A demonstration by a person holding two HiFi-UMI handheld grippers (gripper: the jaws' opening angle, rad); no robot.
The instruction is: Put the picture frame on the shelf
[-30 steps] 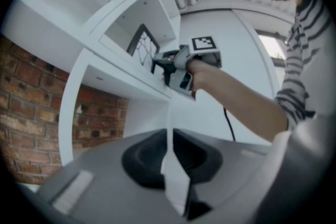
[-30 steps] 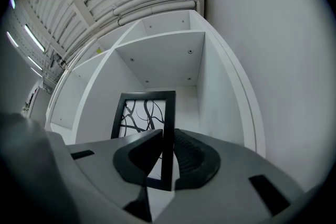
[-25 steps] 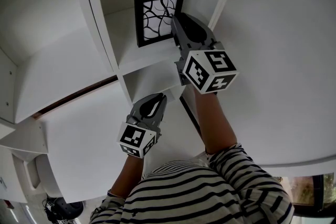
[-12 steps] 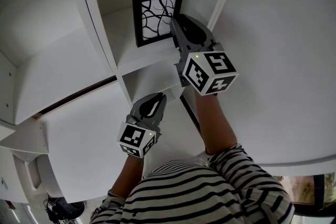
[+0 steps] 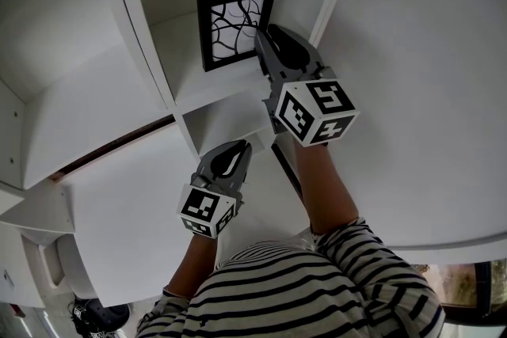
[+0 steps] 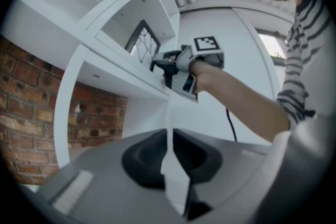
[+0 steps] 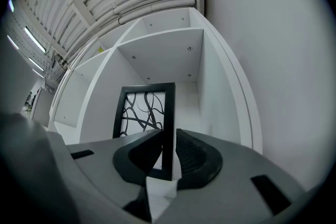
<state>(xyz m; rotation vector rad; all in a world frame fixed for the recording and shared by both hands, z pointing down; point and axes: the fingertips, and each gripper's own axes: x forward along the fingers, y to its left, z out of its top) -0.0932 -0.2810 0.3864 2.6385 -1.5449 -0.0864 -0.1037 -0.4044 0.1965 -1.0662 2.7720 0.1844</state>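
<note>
Right gripper view: right gripper point(image 7: 169, 139) pinches frame point(image 7: 143, 113) by its right edge, holding it upright inside the shelf point(image 7: 218, 86) cubby; left gripper point(image 6: 170, 136) pressed together, empty, parked below, out of the way; release likely next.

The right gripper point(image 7: 168, 135) has its two dark jaws closed on the right-hand bar of the picture frame point(image 7: 143, 113), which stands upright straight ahead of them. The left jaw lies flat on the bar, and a thin pale sliver shows at the right jaw's ribbed pad. The black frame shows curling black lines on white. Beyond the jaws opens a white shelf compartment point(image 7: 212, 92), and to their right is a plain wall point(image 7: 273, 60).
</note>
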